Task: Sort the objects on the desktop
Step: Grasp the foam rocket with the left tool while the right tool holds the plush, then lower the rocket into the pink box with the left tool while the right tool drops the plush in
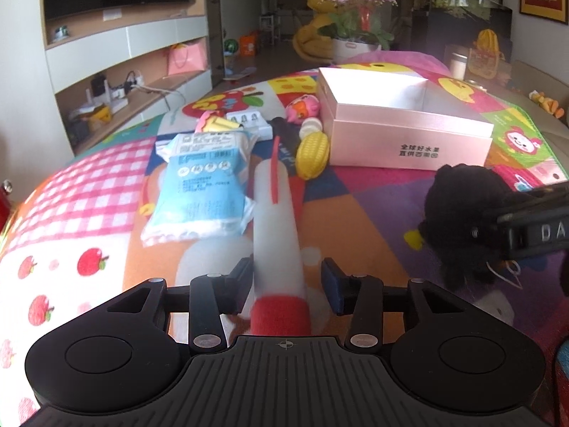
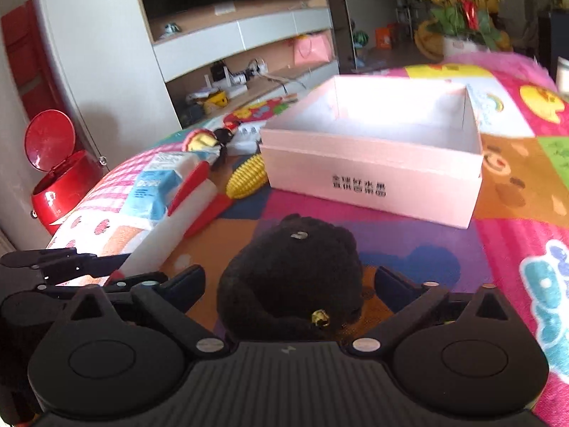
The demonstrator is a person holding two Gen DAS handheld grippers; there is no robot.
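Observation:
A white tube with red ends [image 1: 275, 224] lies on the colourful mat between the fingers of my left gripper [image 1: 287, 284]; the jaws stand open, wider than the tube. It also shows in the right wrist view [image 2: 185, 206]. A black plush toy [image 2: 290, 281] sits between the open fingers of my right gripper [image 2: 290, 288], with gaps on both sides; it shows in the left wrist view [image 1: 466, 220] too. An open, empty pink box [image 1: 409, 128] [image 2: 373, 163] stands beyond both.
A blue-white packet [image 1: 201, 185], yellow toy corn [image 1: 313, 154] [image 2: 247, 176], a pink toy [image 1: 304, 110], a white charger [image 1: 249, 122] and other small toys lie left of the box. A red bin [image 2: 57, 178] stands left of the table. A flower pot [image 1: 355, 25] stands behind.

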